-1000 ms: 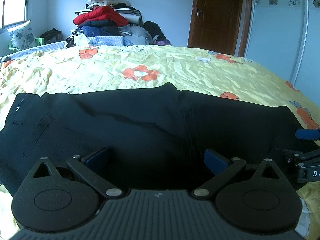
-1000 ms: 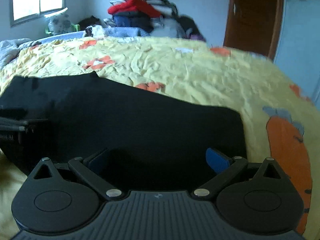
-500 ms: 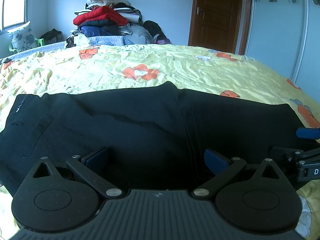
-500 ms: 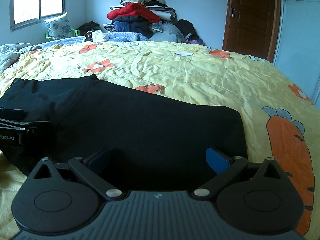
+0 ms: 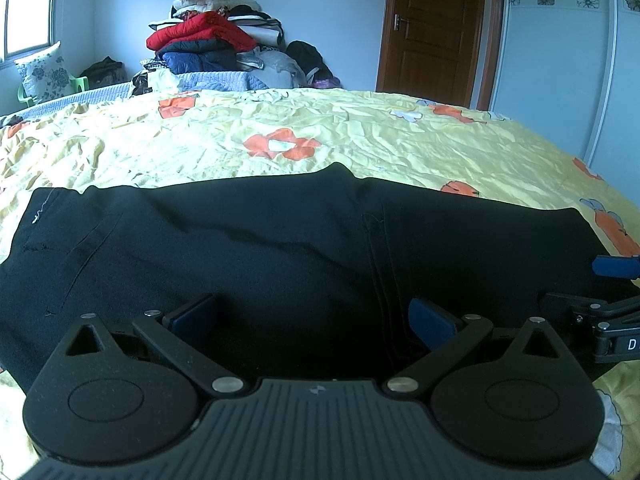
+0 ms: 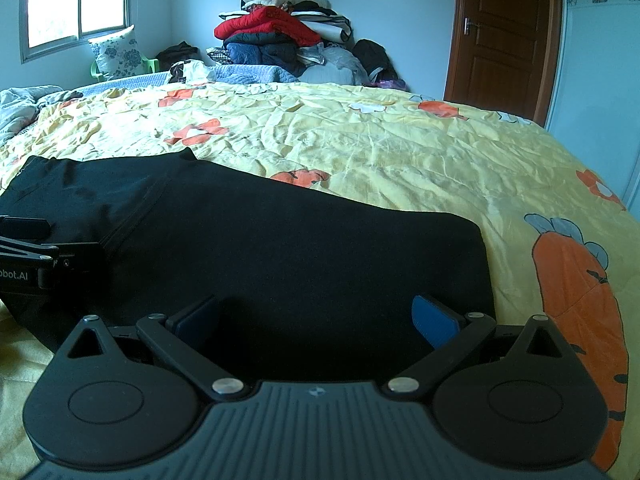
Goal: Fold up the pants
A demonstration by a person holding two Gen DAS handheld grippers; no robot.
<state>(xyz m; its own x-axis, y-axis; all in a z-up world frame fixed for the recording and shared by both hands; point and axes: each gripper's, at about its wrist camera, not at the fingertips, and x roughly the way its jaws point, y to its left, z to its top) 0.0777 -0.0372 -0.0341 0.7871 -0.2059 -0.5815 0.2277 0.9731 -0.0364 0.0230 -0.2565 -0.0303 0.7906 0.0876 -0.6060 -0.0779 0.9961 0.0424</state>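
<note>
Yellow bedspread [image 5: 360, 136], brown door [image 5: 434, 28], bright window [image 6: 76, 0].

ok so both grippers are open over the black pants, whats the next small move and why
Probably lower both and close on the near edge. The left gripper and right gripper are open with nothing between their pads, side by side over the black pants, which lie flat across the yellow bedsheet. A grip on that edge would let it be lifted for a fold.
</note>
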